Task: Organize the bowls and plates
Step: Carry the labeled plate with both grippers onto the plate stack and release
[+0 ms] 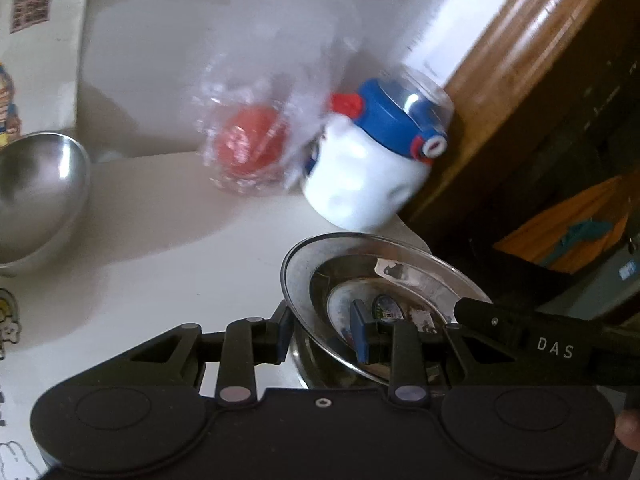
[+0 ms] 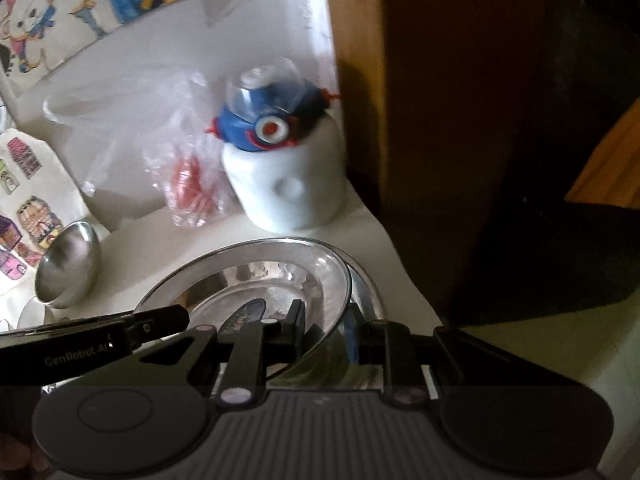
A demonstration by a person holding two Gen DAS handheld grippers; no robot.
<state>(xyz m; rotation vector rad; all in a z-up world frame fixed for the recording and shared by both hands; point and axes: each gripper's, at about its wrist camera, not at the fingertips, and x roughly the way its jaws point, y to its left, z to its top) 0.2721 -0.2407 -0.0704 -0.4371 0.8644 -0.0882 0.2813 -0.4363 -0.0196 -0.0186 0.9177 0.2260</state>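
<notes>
A shiny steel plate [image 1: 360, 268] with a sticker in its centre is held tilted between both grippers, above a steel bowl [image 1: 320, 372] whose rim also shows behind the plate's right side [image 2: 370, 284]. My left gripper [image 1: 322, 334] is shut on the plate's near-left rim. In the right wrist view, my right gripper [image 2: 325, 332] is shut on the right rim of that plate [image 2: 256, 276]. Each gripper's black body juts into the other's view. A second steel bowl [image 1: 40, 196] lies tipped on its side at the left, also visible in the right wrist view [image 2: 66, 268].
A white bottle with a blue and red lid [image 1: 368, 184] stands just behind the plate, beside a clear plastic bag holding something red [image 1: 250, 148]. Brown wooden furniture [image 1: 520, 80] borders the white table on the right. A cartoon-print cloth [image 2: 24, 184] lies at the left.
</notes>
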